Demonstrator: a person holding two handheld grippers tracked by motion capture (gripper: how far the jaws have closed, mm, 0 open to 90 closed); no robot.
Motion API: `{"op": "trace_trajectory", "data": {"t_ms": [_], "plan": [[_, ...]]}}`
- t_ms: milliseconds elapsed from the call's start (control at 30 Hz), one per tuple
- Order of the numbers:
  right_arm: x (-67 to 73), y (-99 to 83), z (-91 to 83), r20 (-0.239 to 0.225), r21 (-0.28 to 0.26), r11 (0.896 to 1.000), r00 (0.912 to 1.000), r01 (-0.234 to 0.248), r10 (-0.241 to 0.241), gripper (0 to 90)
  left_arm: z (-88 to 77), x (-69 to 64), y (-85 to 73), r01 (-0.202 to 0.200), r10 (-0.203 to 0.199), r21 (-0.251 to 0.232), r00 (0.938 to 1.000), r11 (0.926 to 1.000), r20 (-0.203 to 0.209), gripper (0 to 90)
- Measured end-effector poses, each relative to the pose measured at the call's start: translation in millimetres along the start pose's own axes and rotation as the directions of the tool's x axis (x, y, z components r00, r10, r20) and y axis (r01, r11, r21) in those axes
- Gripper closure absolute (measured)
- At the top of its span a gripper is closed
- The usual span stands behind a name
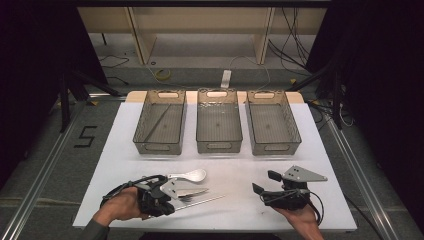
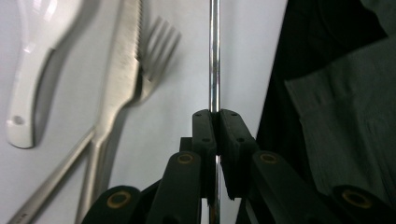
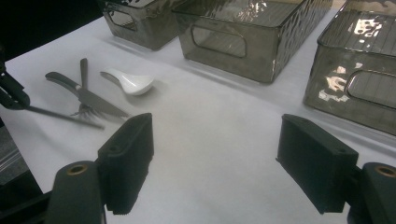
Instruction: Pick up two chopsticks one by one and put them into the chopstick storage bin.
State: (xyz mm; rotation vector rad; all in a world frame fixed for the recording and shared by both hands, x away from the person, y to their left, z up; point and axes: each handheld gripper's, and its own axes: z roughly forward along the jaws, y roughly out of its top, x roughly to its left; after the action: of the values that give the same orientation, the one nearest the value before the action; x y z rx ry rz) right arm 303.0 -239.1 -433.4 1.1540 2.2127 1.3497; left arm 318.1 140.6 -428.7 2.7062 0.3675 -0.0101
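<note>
My left gripper [image 1: 173,203] is near the table's front left, shut on a thin metal chopstick [image 1: 202,200] that points right, just above the table. In the left gripper view the chopstick [image 2: 214,56] runs straight up from between the closed jaws [image 2: 216,119]. To its left lie a knife [image 2: 122,70], a fork [image 2: 158,46] and a white spoon [image 2: 32,70]. At the front right, my right gripper [image 1: 266,182] stands open with nothing in it. The right gripper view shows its wide gap [image 3: 222,163] over bare table, and the spoon [image 3: 130,83] and knife [image 3: 91,99] farther off.
Three smoky clear bins stand in a row at the back: left [image 1: 161,145], middle [image 1: 219,145] and right [image 1: 274,146]. A thin stick [image 1: 157,122] lies slantwise in the left bin. The white mat's front edge [image 1: 215,227] is close to both hands.
</note>
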Motion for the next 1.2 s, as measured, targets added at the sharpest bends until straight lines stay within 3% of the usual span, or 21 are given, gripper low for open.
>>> {"op": "trace_trajectory", "data": {"t_ms": [167, 300, 500, 567, 667, 733, 867, 933, 1100, 1133, 1200], "plan": [[-0.1, -0.1, 0.0, 0.000, 0.000, 1.000, 1.0000, 0.001, -0.001, 27.7, -7.8, 4.1, 1.8, 0.063, -0.066, -0.065, 0.9970, 0.9959, -0.040, 84.7], [-0.8, -0.3, 0.2, 0.002, -0.001, 1.000, 1.0000, 0.000, 0.000, 27.7, -14.0, 9.6, 2.1, 0.107, -0.118, -0.104, 0.9881, 0.9888, -0.099, 84.7], [-0.8, -0.4, 0.1, 0.004, -0.001, 1.000, 1.0000, -0.004, 0.004, 27.7, -21.3, 20.9, -0.8, 0.184, -0.210, -0.165, 0.9646, 0.9690, -0.159, 84.7], [-1.2, -0.4, 0.0, 0.004, -0.001, 1.000, 1.0000, -0.007, 0.007, 27.7, -23.6, 23.9, -1.7, 0.206, -0.238, -0.190, 0.9580, 0.9598, -0.161, 84.7], [-1.7, -0.4, 0.2, 0.005, -0.001, 1.000, 0.9999, -0.009, 0.009, 27.7, -27.0, 30.1, -2.0, 0.221, -0.258, -0.204, 0.9501, 0.9537, -0.176, 84.7], [-1.9, -0.8, 0.6, 0.005, -0.001, 1.000, 0.9999, -0.015, 0.015, 27.7, -27.8, 34.7, -2.0, 0.244, -0.289, -0.236, 0.9398, 0.9407, -0.182, 84.7], [-2.6, -0.9, -0.4, 0.007, -0.011, 1.000, 0.9999, -0.015, 0.015, 27.7, -32.6, 45.3, -2.3, 0.270, -0.329, -0.269, 0.9223, 0.9245, -0.203, 84.7], [-2.7, -1.0, -0.8, 0.008, -0.018, 1.000, 0.9998, -0.020, 0.020, 27.6, -35.6, 50.7, -2.6, 0.276, -0.339, -0.280, 0.9176, 0.9194, -0.207, 84.6], [-3.0, -1.3, -1.0, 0.007, -0.024, 0.999, 0.9996, -0.027, 0.027, 27.5, -44.5, 66.6, -3.1, 0.316, -0.396, -0.327, 0.8927, 0.8906, -0.215, 84.6], [-3.1, -1.3, -1.0, 0.007, -0.024, 0.999, 0.9996, -0.028, 0.028, 27.5, -46.2, 70.1, -3.0, 0.317, -0.399, -0.328, 0.8899, 0.8897, -0.221, 84.6], [-3.0, -1.4, -0.9, 0.006, -0.025, 0.999, 0.9996, -0.029, 0.029, 27.3, -49.1, 75.7, -2.2, 0.329, -0.416, -0.343, 0.8820, 0.8800, -0.221, 84.6]]}}
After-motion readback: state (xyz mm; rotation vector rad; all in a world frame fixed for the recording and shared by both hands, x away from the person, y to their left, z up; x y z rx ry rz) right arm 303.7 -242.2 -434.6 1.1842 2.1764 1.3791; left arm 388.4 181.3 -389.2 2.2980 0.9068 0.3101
